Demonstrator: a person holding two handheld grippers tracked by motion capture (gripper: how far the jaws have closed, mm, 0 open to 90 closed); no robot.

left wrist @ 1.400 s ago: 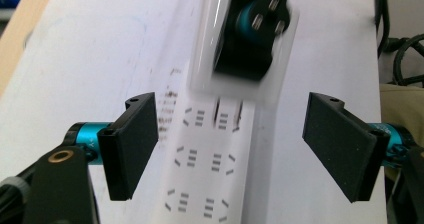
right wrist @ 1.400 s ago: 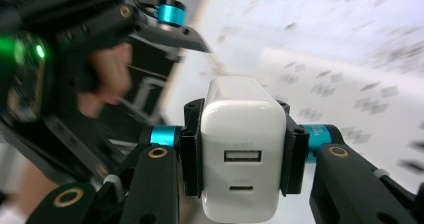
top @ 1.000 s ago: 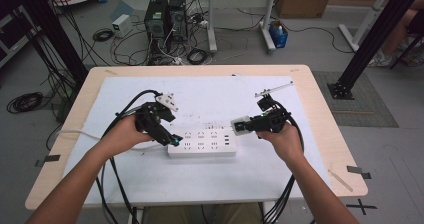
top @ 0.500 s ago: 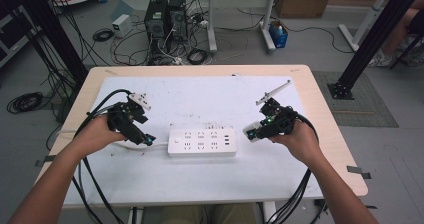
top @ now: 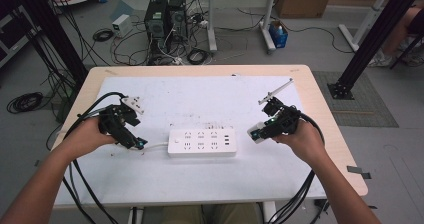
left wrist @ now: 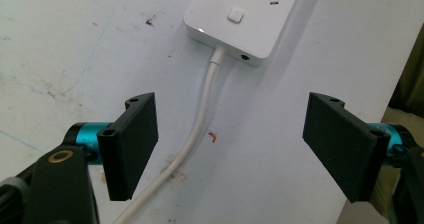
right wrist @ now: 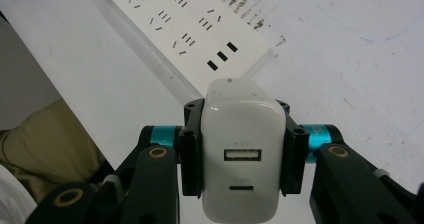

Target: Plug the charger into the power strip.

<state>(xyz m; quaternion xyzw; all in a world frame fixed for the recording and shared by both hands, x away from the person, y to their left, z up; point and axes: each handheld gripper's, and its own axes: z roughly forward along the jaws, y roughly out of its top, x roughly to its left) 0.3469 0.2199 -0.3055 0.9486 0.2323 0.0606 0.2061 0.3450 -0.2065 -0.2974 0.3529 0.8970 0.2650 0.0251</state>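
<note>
We hold the left hand-held gripper [top: 134, 143] just left of the white power strip [top: 202, 142], which lies flat near the middle of the table [top: 200, 91]. Its jaws are spread with nothing clamped; between them runs the strip's white cord [left wrist: 197, 129], leaving the strip's left end beside the switch button [left wrist: 235, 16]. To the right of the power strip, a little apart from its end, our right hand-held gripper [top: 256, 132] pinches a white charger [right wrist: 242, 154] by its sides, its two ports facing that gripper's camera.
</note>
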